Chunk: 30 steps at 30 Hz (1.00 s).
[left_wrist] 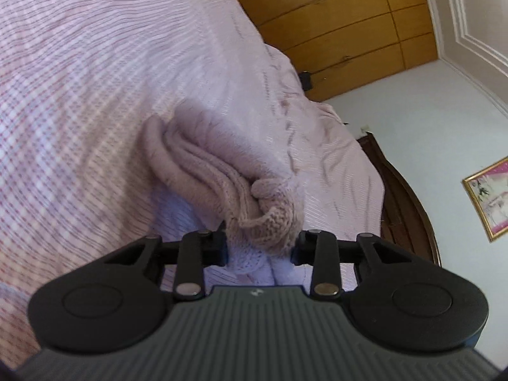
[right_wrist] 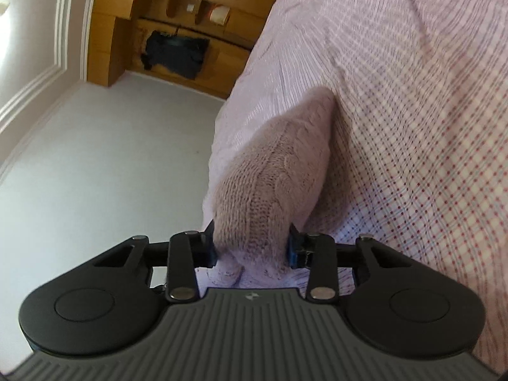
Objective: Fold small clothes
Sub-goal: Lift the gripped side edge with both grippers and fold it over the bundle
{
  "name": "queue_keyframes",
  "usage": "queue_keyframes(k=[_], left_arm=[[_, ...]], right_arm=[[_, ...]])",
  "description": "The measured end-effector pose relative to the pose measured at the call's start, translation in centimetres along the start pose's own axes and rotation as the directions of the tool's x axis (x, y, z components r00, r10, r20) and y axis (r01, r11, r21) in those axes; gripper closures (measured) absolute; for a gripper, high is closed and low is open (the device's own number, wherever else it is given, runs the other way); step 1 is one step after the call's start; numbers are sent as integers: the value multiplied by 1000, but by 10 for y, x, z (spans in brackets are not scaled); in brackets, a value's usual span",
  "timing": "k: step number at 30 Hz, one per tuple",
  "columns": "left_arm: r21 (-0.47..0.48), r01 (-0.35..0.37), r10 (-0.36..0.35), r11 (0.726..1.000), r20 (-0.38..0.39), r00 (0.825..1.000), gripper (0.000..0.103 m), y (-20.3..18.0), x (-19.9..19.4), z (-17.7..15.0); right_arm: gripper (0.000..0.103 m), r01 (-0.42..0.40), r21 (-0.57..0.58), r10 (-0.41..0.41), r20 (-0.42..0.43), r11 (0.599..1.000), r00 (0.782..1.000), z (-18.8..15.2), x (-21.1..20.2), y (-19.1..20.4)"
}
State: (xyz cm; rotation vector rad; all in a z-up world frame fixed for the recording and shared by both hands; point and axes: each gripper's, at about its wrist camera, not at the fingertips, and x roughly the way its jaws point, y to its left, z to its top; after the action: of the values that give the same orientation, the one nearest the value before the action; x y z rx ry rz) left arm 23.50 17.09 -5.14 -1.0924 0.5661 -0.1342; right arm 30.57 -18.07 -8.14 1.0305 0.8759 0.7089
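A small pale pink knitted garment (left_wrist: 222, 162) lies bunched in folds on the bed. My left gripper (left_wrist: 260, 244) is shut on its near ribbed edge, with knit and a loose strand bulging between the fingers. In the right wrist view the same knit (right_wrist: 279, 165), with a cable pattern, runs away from my right gripper (right_wrist: 252, 247), which is shut on another part of its edge. Both grips sit low over the bed cover. The fingertips are mostly hidden by the wool.
The bed cover (left_wrist: 79, 101) is pink-and-white checked fabric and fills most of both views. Its edge drops off (right_wrist: 228, 101) toward a pale floor (right_wrist: 111, 158). A wooden wardrobe (left_wrist: 343, 22) and shelves with dark clothing (right_wrist: 177, 54) stand beyond. A dark wooden bed frame (left_wrist: 406, 203) borders the cover.
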Motion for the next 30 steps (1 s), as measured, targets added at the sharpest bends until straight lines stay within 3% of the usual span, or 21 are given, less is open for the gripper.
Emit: queue_keyframes(k=[6,12,19,22,24,28,30], left_arm=[[8,28,-28,1000,-13,1000,68,-32,9,-2],[73,40,-40,997,4,999,68,-87,45,29],[212,116,-130,970,51,990,68,-140,76,56],[249,108,-125,962,51,991,68,-130,89,43],[262,56,-65,963,27,998,68,-108,98,25],[129,-45,57,991,-96,994,68,-40,122,-13],[84,-51,62,995,-126,990,68,-16,124,-31]], right_arm=[[62,21,-8,-21,39,1000,999,13,-47,28],[64,9,7,-10,119,1000,993,57,-54,54],[64,-84,-102,105,223,991,969,116,-56,92],[64,-85,-106,108,232,991,967,122,-56,76],[64,-36,-96,56,215,995,975,114,-56,53],[64,80,48,-87,167,996,982,81,-62,-18],[64,98,132,-119,161,986,980,53,-71,-56]])
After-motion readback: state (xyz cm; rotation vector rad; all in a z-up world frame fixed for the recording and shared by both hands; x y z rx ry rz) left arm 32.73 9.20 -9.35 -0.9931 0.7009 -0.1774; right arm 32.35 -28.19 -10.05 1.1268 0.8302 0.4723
